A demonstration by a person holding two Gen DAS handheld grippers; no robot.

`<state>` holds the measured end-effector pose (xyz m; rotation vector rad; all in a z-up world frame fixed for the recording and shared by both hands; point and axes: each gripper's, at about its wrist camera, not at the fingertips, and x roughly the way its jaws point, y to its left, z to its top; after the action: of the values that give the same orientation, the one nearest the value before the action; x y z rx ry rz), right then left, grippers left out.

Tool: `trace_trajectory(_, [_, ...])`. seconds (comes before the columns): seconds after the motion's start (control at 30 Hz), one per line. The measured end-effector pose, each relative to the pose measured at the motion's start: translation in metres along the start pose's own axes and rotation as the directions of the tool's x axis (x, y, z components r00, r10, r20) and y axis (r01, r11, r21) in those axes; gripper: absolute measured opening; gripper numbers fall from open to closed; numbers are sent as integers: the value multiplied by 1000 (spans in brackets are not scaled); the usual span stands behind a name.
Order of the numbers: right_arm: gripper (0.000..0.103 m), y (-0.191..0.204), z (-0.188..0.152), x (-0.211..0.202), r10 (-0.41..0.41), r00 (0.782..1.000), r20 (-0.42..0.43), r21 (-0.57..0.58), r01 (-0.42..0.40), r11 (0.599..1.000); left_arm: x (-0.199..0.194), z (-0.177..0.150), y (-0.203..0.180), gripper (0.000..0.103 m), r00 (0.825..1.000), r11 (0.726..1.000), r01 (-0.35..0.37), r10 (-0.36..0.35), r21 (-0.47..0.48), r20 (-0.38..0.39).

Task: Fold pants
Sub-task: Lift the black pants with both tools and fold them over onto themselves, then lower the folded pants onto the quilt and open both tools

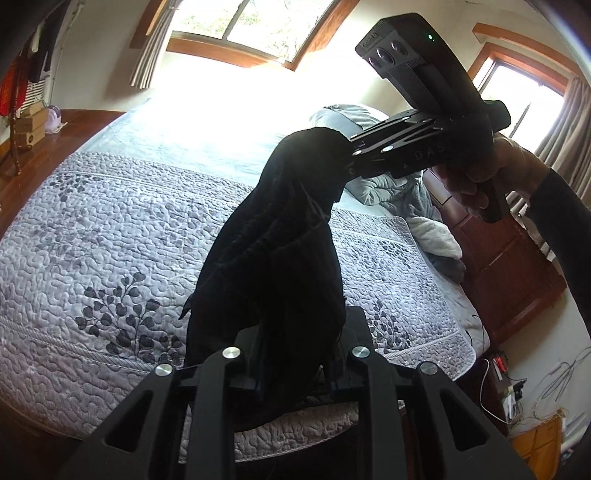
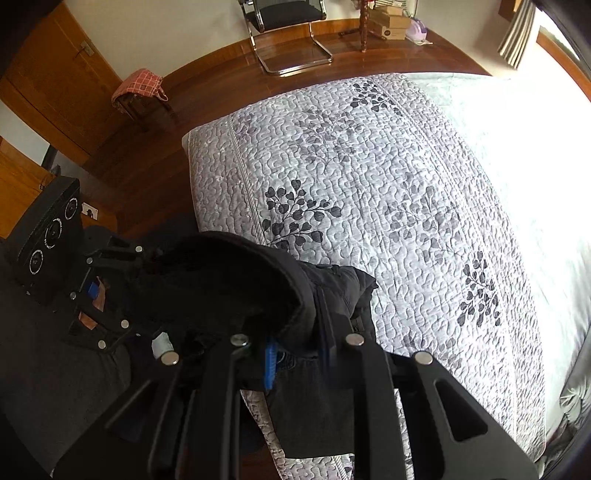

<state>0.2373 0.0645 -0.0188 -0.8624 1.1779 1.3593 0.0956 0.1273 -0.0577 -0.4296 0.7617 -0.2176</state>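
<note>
Pants: the black pants (image 1: pixel 273 236) are up in the air above the bed (image 1: pixel 110 221); they stretch between the two tools; one end hangs down at 6 o'clock in the left view

Left hand-held gripper: the left hand-held gripper (image 1: pixel 295 369) is closed tight on one end of the pants; the dark cloth is bunched between its fingers; in the right view it sits at 9 o'clock (image 2: pixel 122 291)

Right hand-held gripper: the right hand-held gripper (image 2: pixel 299 350) pinches the other end of the pants (image 2: pixel 240 284); a blue pad (image 2: pixel 270 365) shows on one finger; in the left view it is at 2 o'clock (image 1: pixel 351 155), with the person's hand (image 1: pixel 476 177) around its handle

Bed: a grey quilt with dark leaf shapes covers it; a crumpled grey blanket (image 1: pixel 399 192) lies at 3 o'clock in the left view

Room: a black chair (image 2: pixel 288 29) stands on the brown wood floor (image 2: pixel 155 162) at 12 o'clock in the right view; a stool with a red checked cloth (image 2: pixel 138 86) is at 10 o'clock
</note>
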Motion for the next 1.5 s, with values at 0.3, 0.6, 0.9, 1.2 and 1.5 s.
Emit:
trace_trajectory(0.3, [16,-12,-48,-12,-19,1000,14,51,18,999,22,-5,-38,23,999,998,20,-17,65,-42])
trace_trajectory(0.6, [16,-33,-93,-14,-22,999,33,105,18,994,51,-10,-72,23,996,993,38,-28,112,-85])
trace_trajectory(0.9, [16,-55,-148,-15,-20,998,54,169,11,986,81,-19,-109,23,989,986,66,-44,156,-138])
trace_trajectory(1.2, [16,-73,-191,-12,-15,997,80,221,-3,975,112,-29,-137,23,983,979,79,-44,190,-180])
trace_trajectory(1.5, [16,-92,-231,-1,2,995,98,263,-27,964,142,-44,-158,23,976,974,80,-33,214,-215])
